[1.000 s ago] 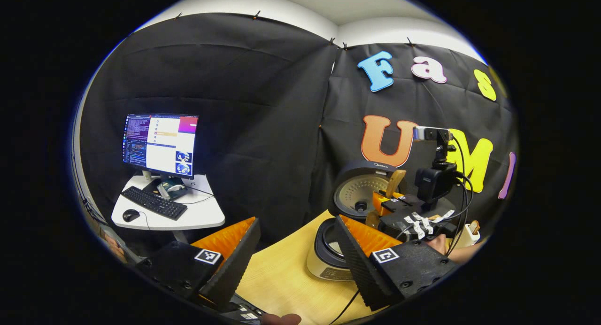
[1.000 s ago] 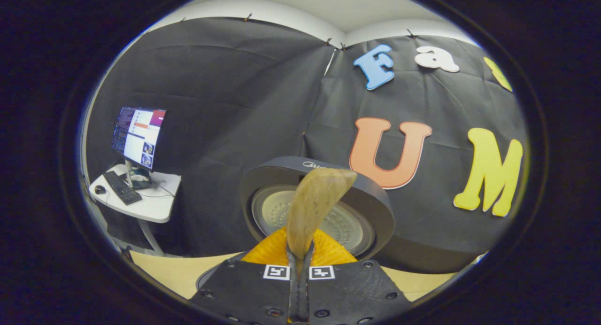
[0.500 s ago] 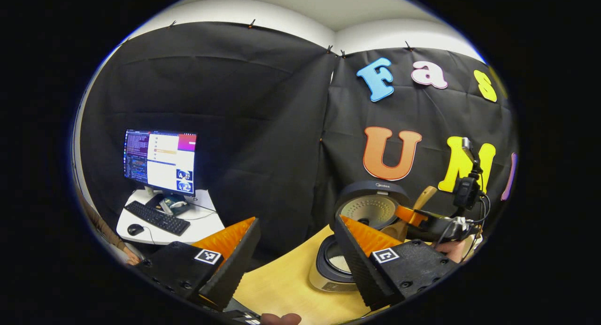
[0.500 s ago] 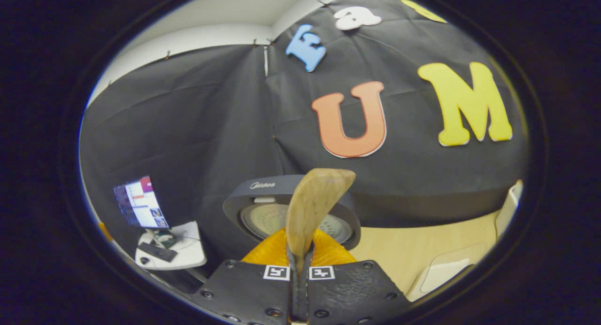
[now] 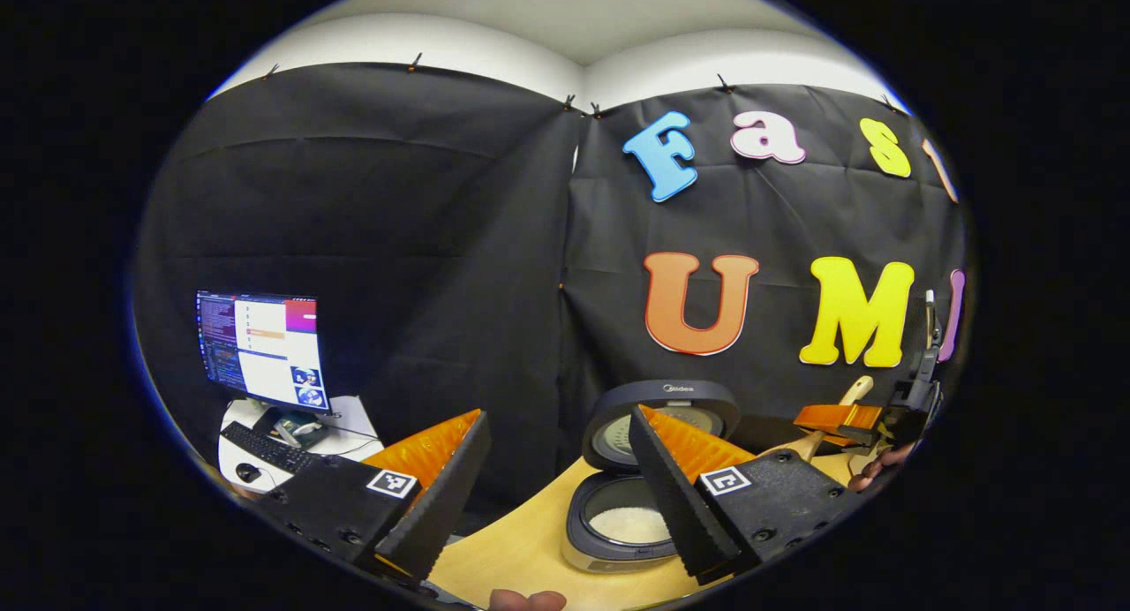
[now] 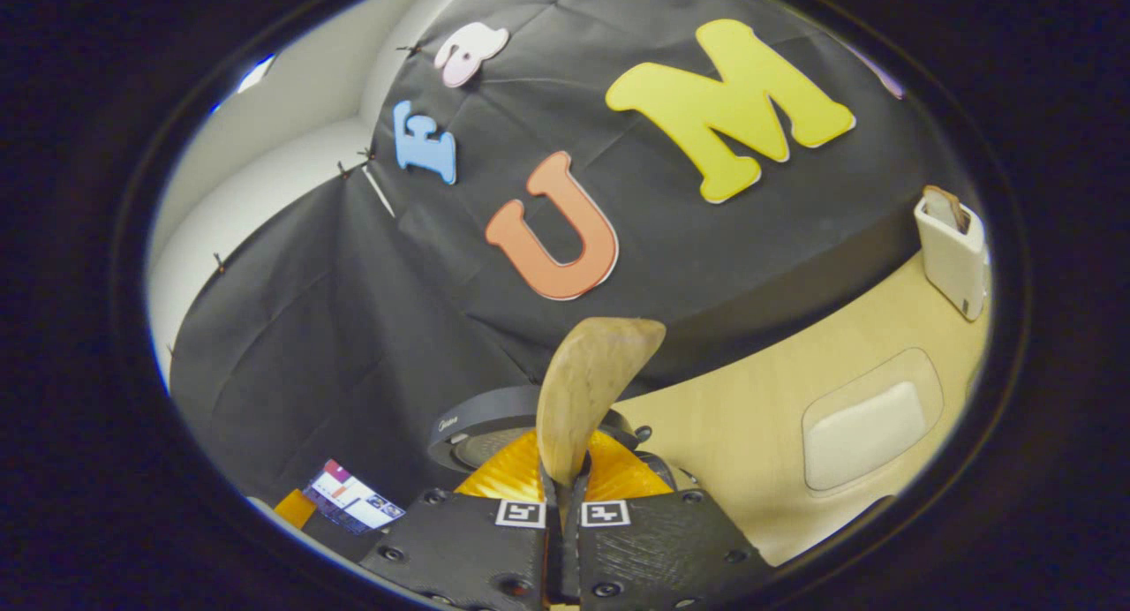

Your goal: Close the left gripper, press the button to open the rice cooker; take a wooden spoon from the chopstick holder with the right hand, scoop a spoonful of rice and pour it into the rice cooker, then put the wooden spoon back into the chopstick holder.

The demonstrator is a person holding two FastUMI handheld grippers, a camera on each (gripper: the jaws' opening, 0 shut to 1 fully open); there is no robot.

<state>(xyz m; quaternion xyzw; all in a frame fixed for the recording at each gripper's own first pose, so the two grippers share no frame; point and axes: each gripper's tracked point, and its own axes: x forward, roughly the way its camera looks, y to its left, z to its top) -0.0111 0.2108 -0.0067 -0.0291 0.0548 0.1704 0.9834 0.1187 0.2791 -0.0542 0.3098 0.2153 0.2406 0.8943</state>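
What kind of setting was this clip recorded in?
Likely a staged recording booth, not a home kitchen: black cloth walls, a pale wooden table holding an open dark-lidded rice cooker, and a computer monitor on a white desk.

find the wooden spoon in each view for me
Left gripper view: the wooden spoon sits far right, mid-height, clamped in the right hand-held gripper.
Right gripper view: it stands bottom centre, rising from between that gripper's fingers.
Shared landmark: the open rice cooker lid.
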